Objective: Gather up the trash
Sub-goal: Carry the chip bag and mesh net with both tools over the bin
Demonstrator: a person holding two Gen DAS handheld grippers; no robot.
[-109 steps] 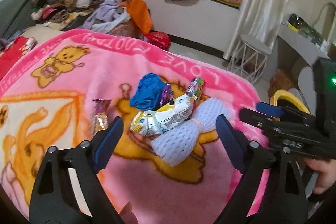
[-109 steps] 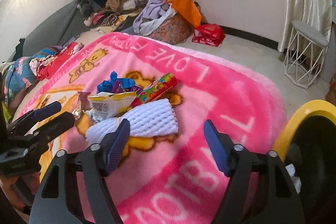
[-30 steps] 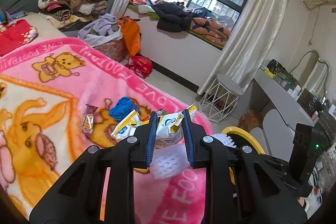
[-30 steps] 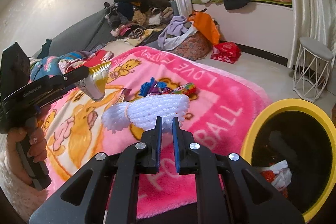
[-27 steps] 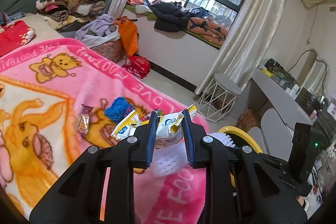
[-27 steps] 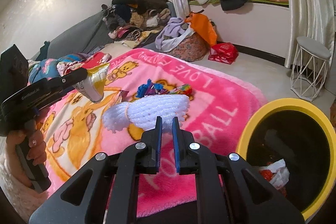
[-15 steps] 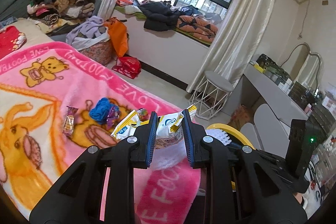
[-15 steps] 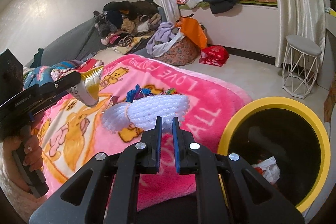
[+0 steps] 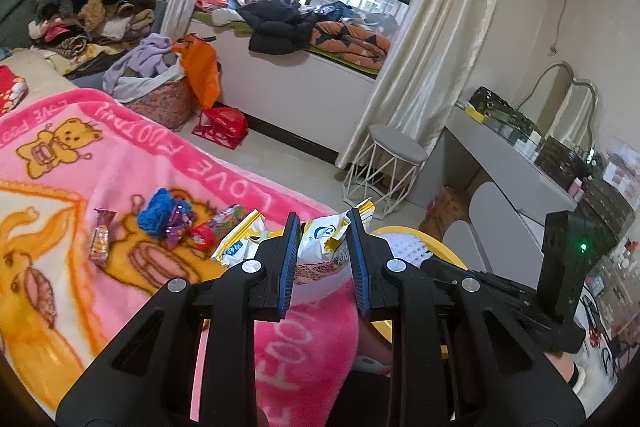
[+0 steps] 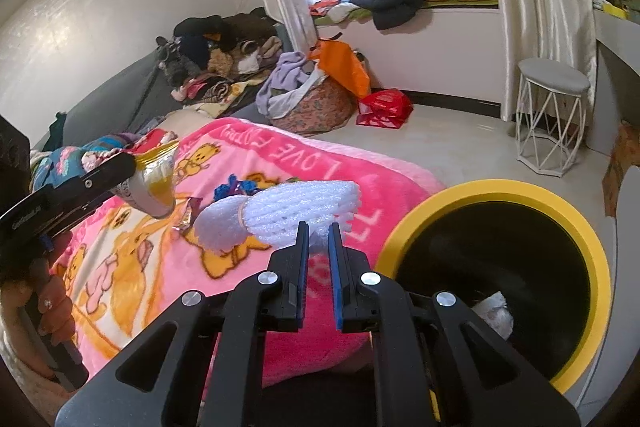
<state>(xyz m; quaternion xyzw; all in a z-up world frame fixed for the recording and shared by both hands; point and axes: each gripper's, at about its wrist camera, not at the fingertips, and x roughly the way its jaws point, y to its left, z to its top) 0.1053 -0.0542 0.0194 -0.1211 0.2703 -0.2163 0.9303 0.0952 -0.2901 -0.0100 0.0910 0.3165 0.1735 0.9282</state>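
My left gripper (image 9: 322, 223) is shut on a crumpled yellow-and-white snack bag (image 9: 324, 247), lifted above the pink blanket (image 9: 120, 155). The same bag (image 10: 154, 183) shows in the right wrist view, at that gripper's tip on the left. My right gripper (image 10: 318, 229) is shut on a white foam net sleeve (image 10: 288, 211), held over the bed's corner just left of the yellow-rimmed bin (image 10: 496, 267). The bin's rim (image 9: 404, 231) peeks out behind the left gripper. Still lying on the blanket are a blue crumpled wrapper (image 9: 158, 213), a colourful tube wrapper (image 9: 216, 227) and a small candy wrapper (image 9: 100, 239).
Some white trash (image 10: 494, 313) lies inside the black-lined bin. A white wire stool (image 10: 550, 115) stands on the floor beyond it. Clothes heaps (image 10: 216, 55), a laundry basket (image 10: 316, 107) and a red bag (image 10: 384, 109) crowd the far side. A dressing table (image 9: 520, 155) lines the right wall.
Both grippers have carried their loads sideways off the blanket's middle, closer to the bin. The bin's opening now fills more of the right wrist view. Neither grip has changed.
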